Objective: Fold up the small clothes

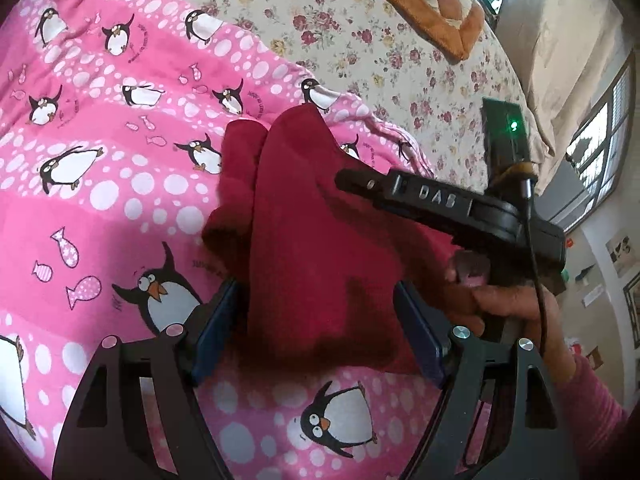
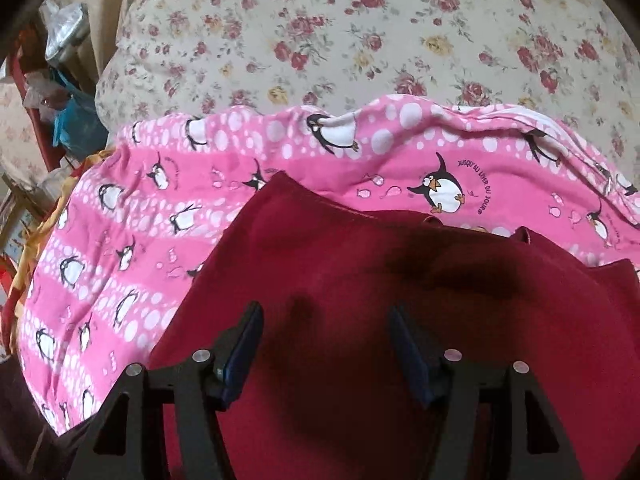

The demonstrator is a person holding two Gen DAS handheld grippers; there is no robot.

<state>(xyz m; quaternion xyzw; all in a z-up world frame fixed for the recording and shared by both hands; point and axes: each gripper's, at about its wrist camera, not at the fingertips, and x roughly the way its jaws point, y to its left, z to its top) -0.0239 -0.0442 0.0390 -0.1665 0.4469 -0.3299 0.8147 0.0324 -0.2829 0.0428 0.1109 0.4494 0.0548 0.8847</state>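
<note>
The dark red garment lies bunched on a pink penguin-print blanket, which is spread over a cream bedsheet with a rose pattern. In the left wrist view the garment's near end sits between the two blue pads of the left gripper; the jaws stand wide, and the cloth fills most of the gap. Whether the pads press on the fabric cannot be told. The far end of the garment rises in two soft folds toward the middle of the blanket.

To the right, the right gripper crosses over the garment's right edge, seen from the side as a black bar with raised lettering and a cable. A hand in a pink sleeve grips its handle, and a small box with a green light stands above it.

In the right wrist view the right gripper points down at the broad middle of the dark red garment. Its jaws are wide apart with only flat cloth beneath, nothing clamped. A dark shadow falls on the fabric between the pads.

An orange-bordered cushion lies at the far right of the bed, partly cut off. Clutter beside the bed at the far left of the right wrist view is too blurred to identify.
</note>
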